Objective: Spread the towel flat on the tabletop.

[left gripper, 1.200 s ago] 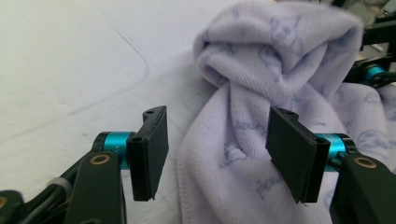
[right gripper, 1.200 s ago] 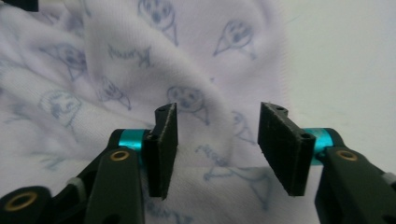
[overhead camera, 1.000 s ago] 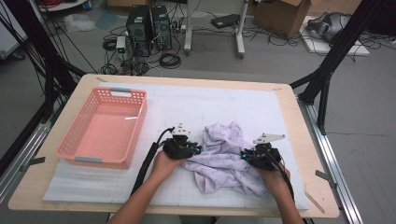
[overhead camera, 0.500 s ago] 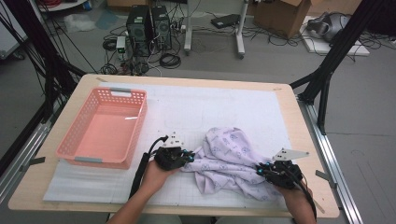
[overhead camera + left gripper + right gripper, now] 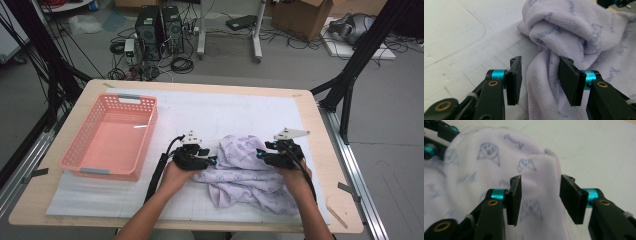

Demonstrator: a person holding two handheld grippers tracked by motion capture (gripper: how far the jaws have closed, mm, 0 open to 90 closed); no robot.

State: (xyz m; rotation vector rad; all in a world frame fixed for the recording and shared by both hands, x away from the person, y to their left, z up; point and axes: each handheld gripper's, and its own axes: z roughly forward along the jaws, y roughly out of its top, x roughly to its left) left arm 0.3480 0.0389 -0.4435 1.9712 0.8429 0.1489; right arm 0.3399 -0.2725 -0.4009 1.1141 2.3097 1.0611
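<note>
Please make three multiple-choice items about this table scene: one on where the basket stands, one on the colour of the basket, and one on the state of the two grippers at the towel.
1. Where does the basket stand?
A. on the person's left part of the table
B. on top of the towel
C. on the floor

2. What colour is the basket?
A. blue
B. pink
C. black

3. How do the left gripper and the right gripper stand at the towel?
A. both clamped tight on cloth
B. both far from the cloth
C. both open, with cloth between the jaws

Answers:
1. A, in the high view it sits left of the towel on the white mat.
2. B, its walls and floor are pink.
3. C, both gripper views show gaps beside the cloth; the jaws have just been opening.
</note>
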